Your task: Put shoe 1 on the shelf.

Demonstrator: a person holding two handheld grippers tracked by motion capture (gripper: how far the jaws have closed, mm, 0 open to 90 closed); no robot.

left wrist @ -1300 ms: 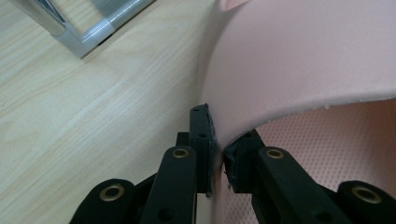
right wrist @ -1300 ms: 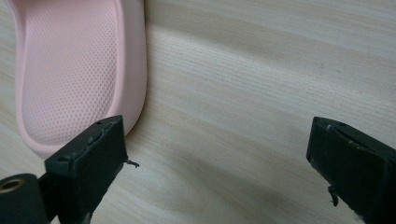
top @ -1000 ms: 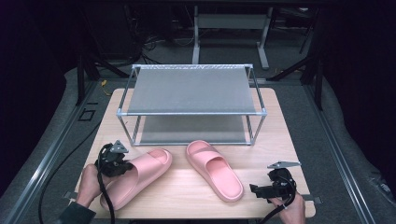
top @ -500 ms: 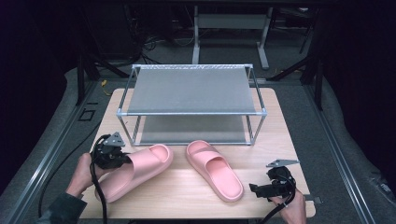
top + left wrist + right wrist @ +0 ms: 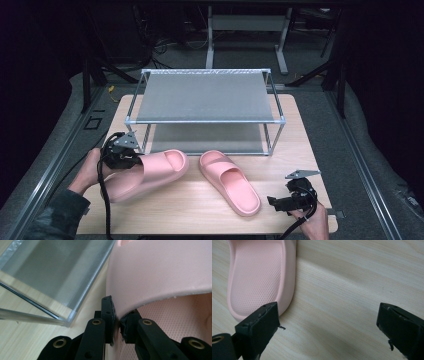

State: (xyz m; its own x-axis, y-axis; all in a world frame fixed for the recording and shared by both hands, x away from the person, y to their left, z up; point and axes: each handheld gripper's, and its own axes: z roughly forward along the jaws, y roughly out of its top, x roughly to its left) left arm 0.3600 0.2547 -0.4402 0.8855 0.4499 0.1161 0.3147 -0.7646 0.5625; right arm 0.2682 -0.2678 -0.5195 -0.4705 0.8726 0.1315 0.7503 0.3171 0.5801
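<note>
**High view: left jaws pinch a pink slipper in front of the rack**

High view, nearest edge first: the right gripper (image 5: 295, 199) sits low at the front right of the pale wooden counter (image 5: 295, 150), held in a hand, with its jaws spread wide and nothing between them. In the right gripper view those jaws frame bare wood grain, and the heel of the right slipper (image 5: 259, 277) lies just beside the left-hand jaw, flat on the counter. At the front left, the left gripper (image 5: 121, 155) is held by a hand in a dark sleeve. Its jaws are clamped on the edge of the strap of the left slipper (image 5: 150, 172), whose near end is raised off the wood, tilted; the left gripper view shows the two jaws pressed on that pink rim. The right slipper (image 5: 229, 181) lies near the counter's middle, apart from the other one.

Behind both stands a two-tier shoe rack (image 5: 205, 97) of metal tubes with grey mesh shelves. Beyond the counter lies grey floor with metal rails at both sides, cables and a metal stand frame (image 5: 245, 25), in a dark room.
</note>
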